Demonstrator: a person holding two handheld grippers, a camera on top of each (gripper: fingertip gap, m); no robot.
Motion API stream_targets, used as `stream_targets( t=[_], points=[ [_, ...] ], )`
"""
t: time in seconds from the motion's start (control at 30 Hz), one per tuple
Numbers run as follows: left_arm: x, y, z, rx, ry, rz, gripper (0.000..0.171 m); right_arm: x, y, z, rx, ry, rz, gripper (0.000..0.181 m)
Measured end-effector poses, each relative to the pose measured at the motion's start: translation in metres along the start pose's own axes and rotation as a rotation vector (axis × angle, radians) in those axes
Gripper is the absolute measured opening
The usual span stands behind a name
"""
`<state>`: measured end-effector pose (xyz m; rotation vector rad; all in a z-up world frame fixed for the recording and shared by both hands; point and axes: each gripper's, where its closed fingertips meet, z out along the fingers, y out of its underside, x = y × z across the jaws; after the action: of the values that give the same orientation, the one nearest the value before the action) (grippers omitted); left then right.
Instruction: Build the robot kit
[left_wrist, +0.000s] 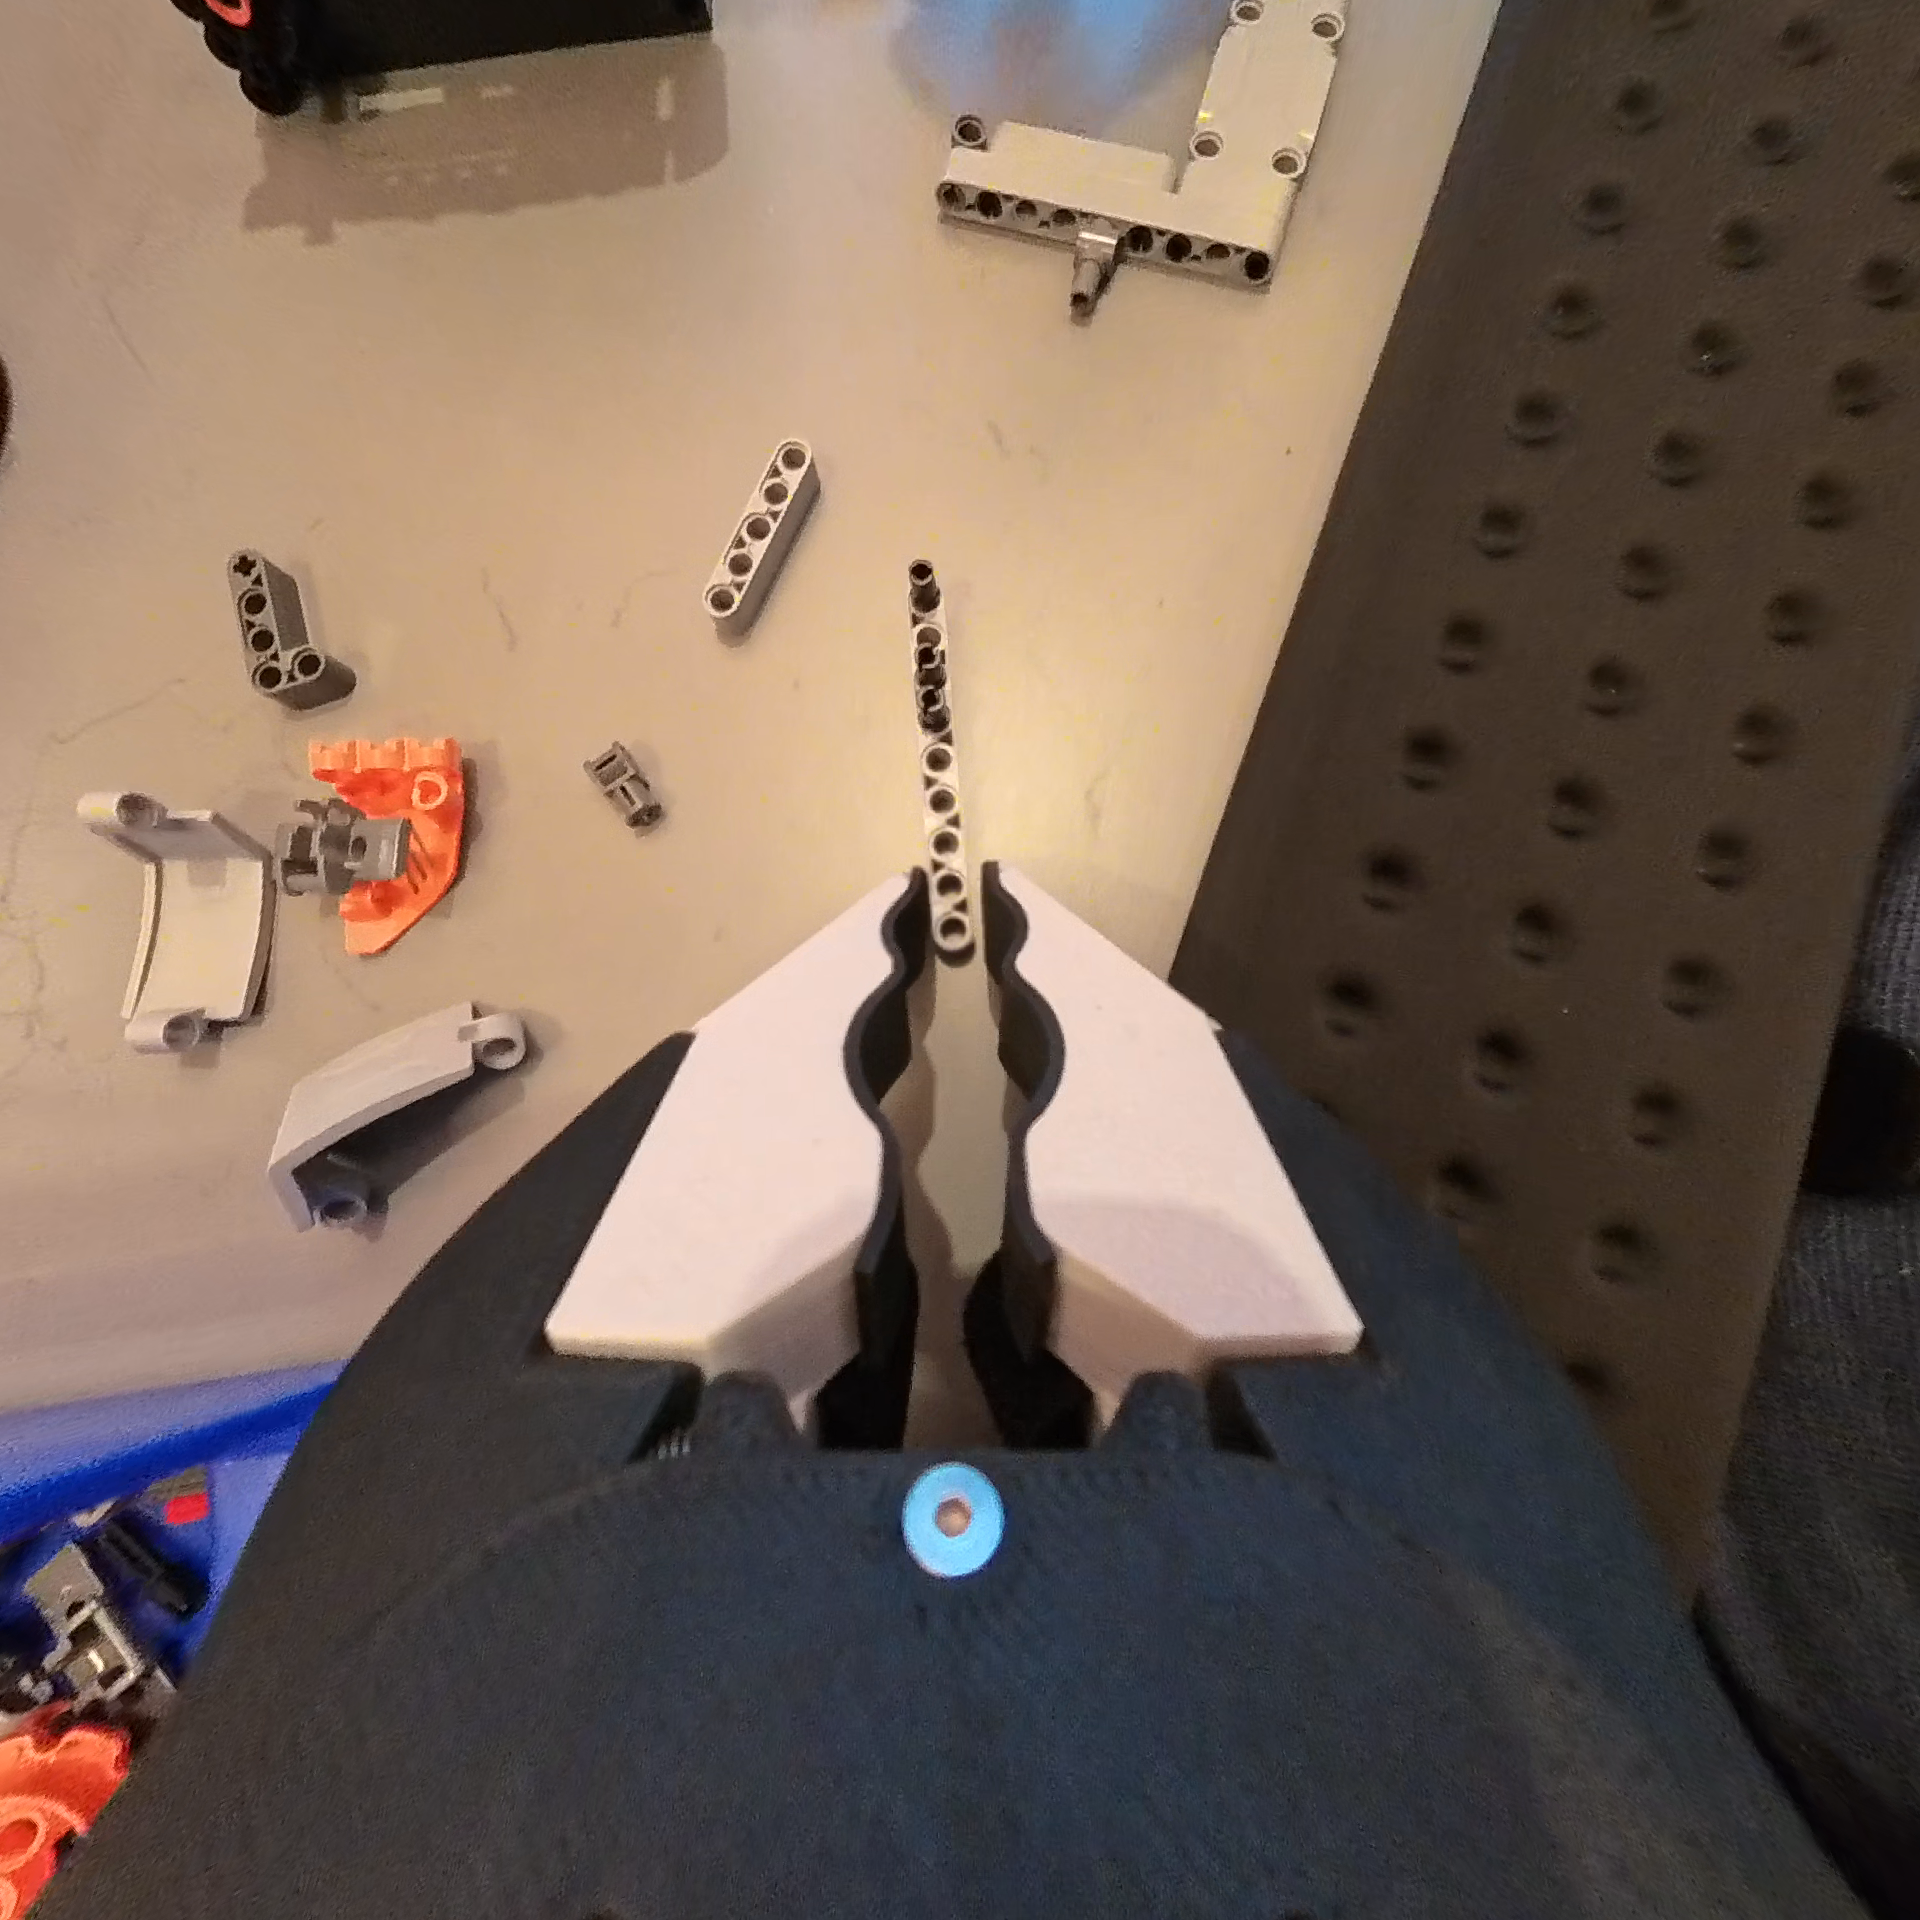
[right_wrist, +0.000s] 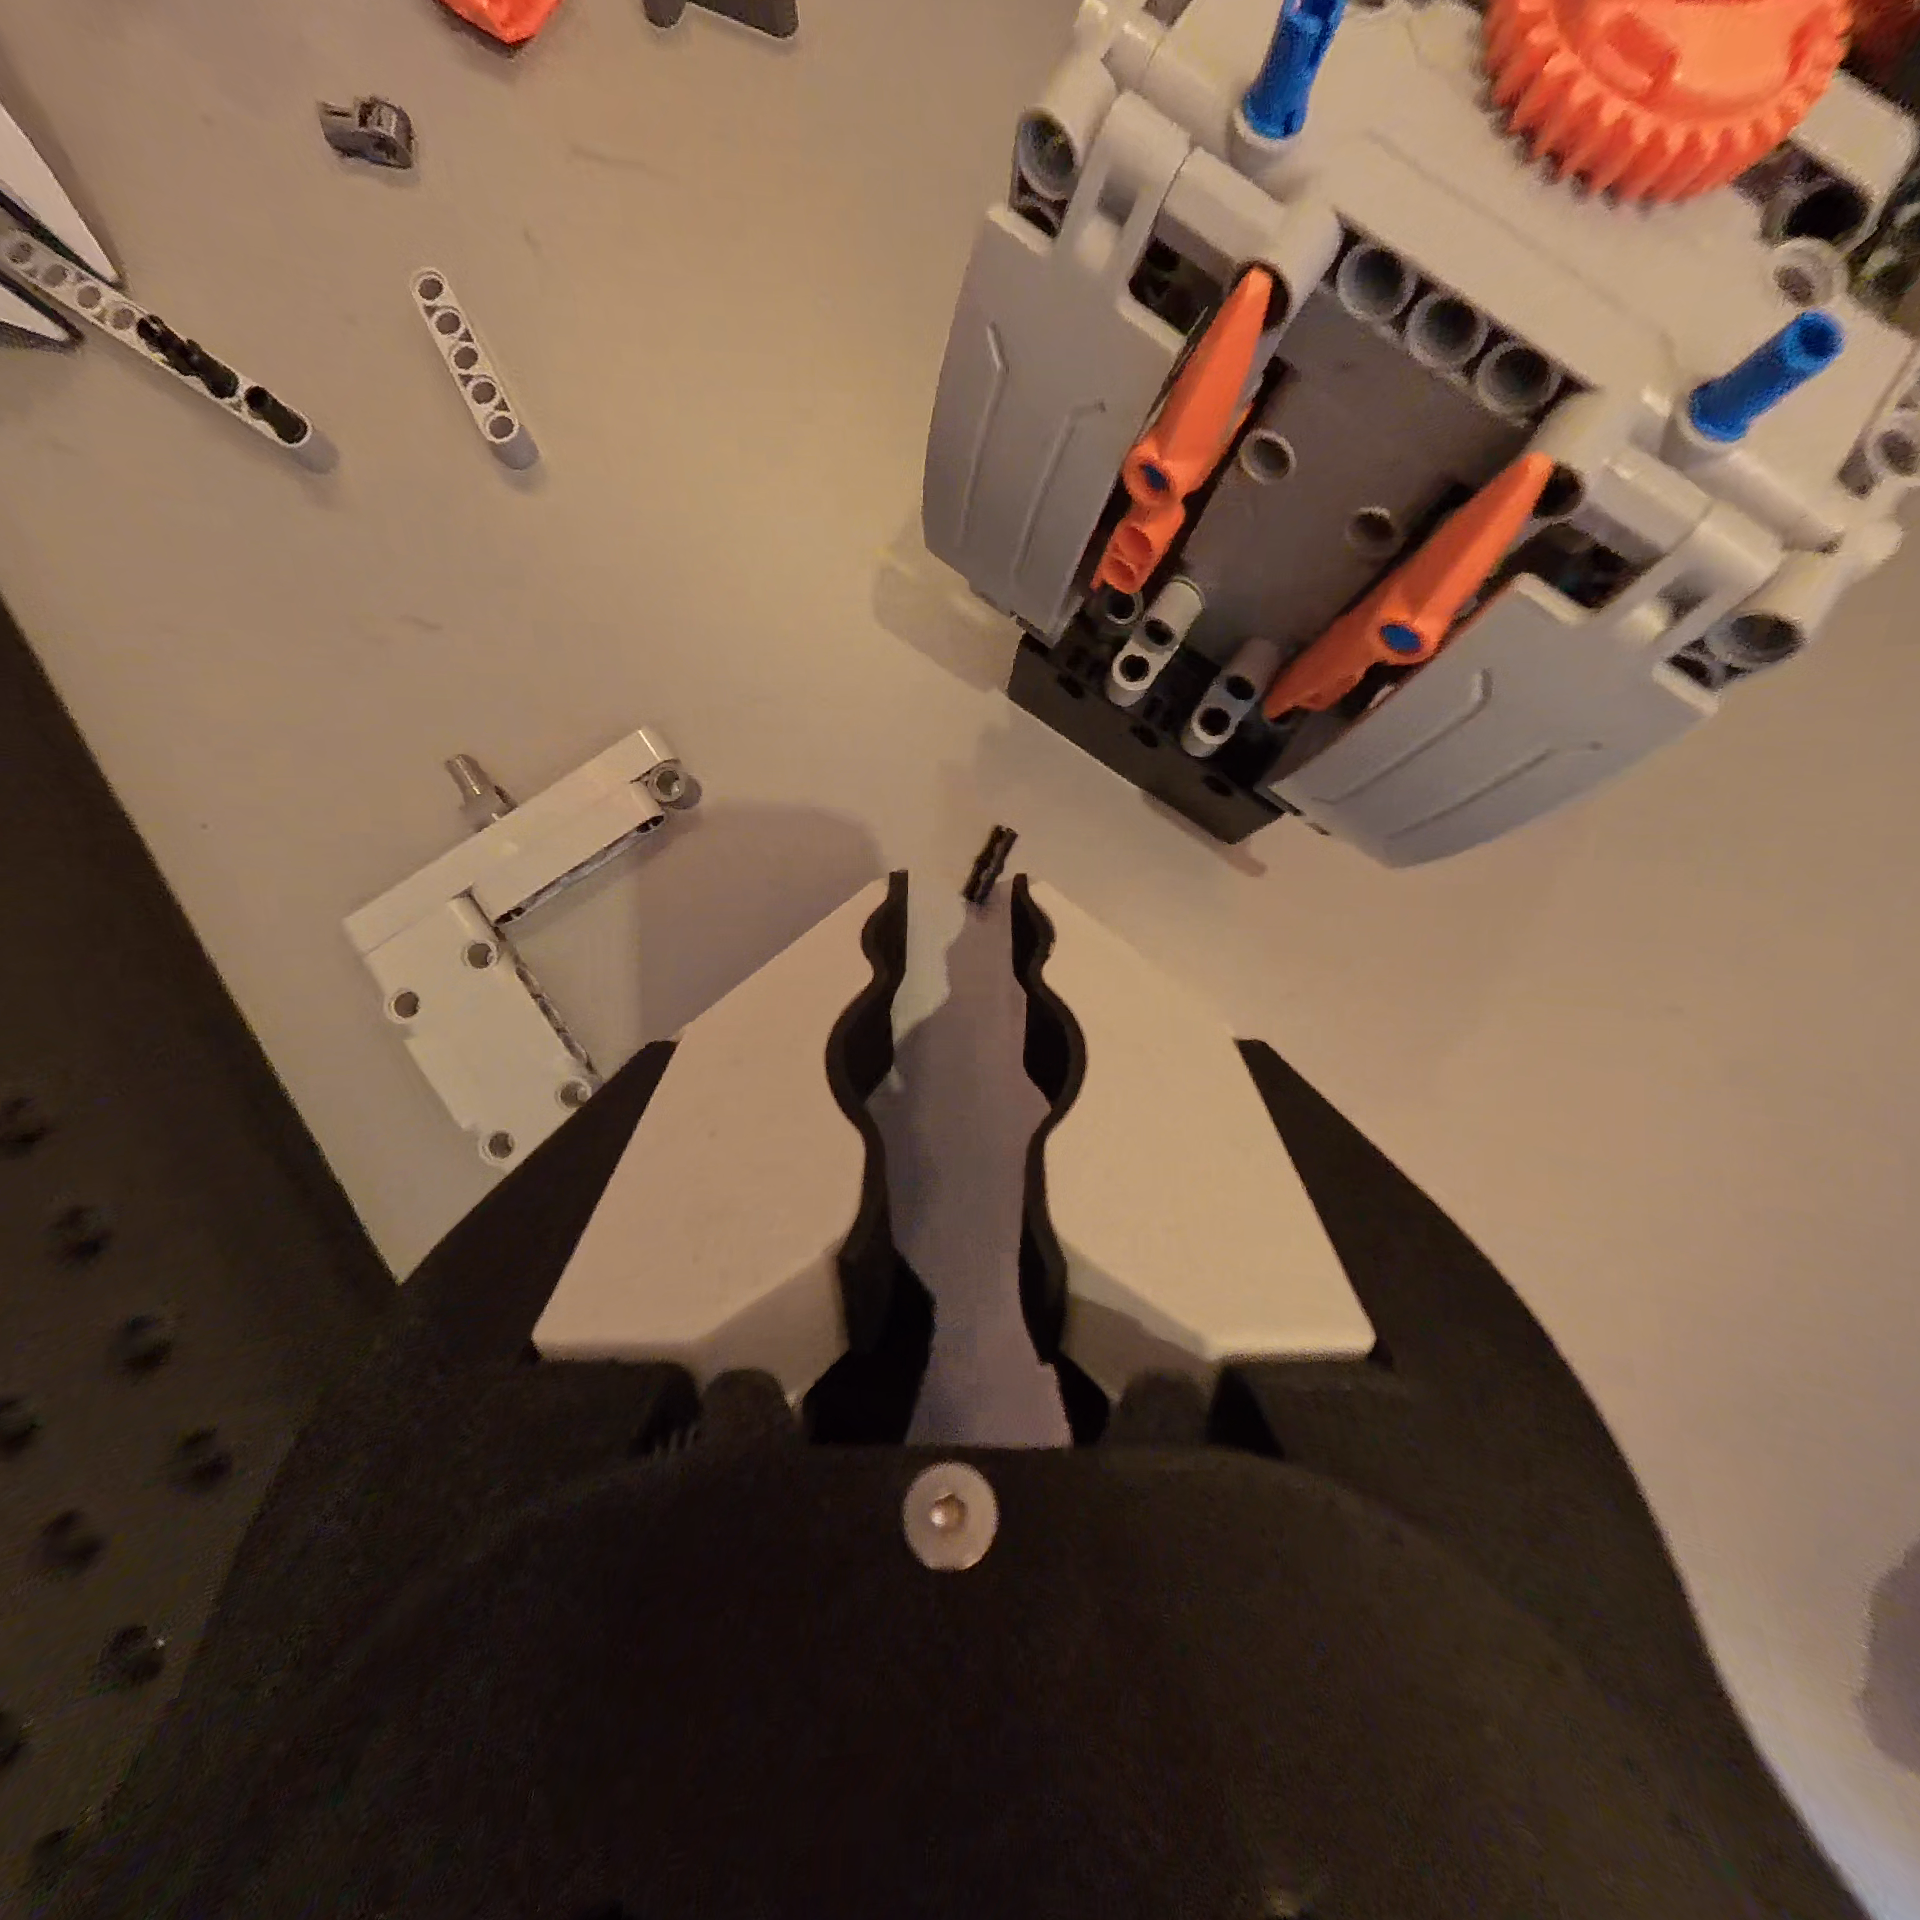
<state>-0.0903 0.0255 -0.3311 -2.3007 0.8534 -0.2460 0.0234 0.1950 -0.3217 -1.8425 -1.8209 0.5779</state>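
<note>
My left gripper (left_wrist: 954, 883) is shut on the near end of a long light grey beam (left_wrist: 935, 748) with holes. The beam points away from me above the beige table (left_wrist: 520, 364), with black pins in its far half. It also shows in the right wrist view (right_wrist: 156, 343) at the far left. My right gripper (right_wrist: 961, 883) is slightly open. A small black pin (right_wrist: 989, 862) lies at its tips, close to the right finger, and I cannot tell whether it touches. A large grey, orange and blue brick model (right_wrist: 1351, 468) stands just beyond.
A flat L-shaped grey panel (right_wrist: 488, 935) lies left of my right gripper and shows far off in the left wrist view (left_wrist: 1143, 177). A short grey beam (left_wrist: 762, 530), an orange piece (left_wrist: 400, 842) and grey curved panels (left_wrist: 197, 914) lie scattered. A black perforated mat (left_wrist: 1610, 727) borders the table. The orange piece (left_wrist: 400, 842) lies around 9 cm away from my left fingertips.
</note>
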Motion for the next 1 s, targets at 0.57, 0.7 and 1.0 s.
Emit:
stream_targets(
  t=[0.57,0.7,1.0],
  points=[
    [-0.001,-0.02,-0.002,0.077,-0.06,0.052,0.019,-0.051,-0.026,0.001,0.054,-0.219,-0.018,0.0],
    [-0.003,-0.018,-0.004,0.077,-0.074,0.051,0.017,-0.031,-0.012,-0.021,0.062,-0.147,0.026,0.003],
    [-0.004,-0.016,-0.002,0.07,-0.062,0.031,0.022,0.083,0.055,-0.114,0.101,0.243,0.231,0.018]
  ],
)
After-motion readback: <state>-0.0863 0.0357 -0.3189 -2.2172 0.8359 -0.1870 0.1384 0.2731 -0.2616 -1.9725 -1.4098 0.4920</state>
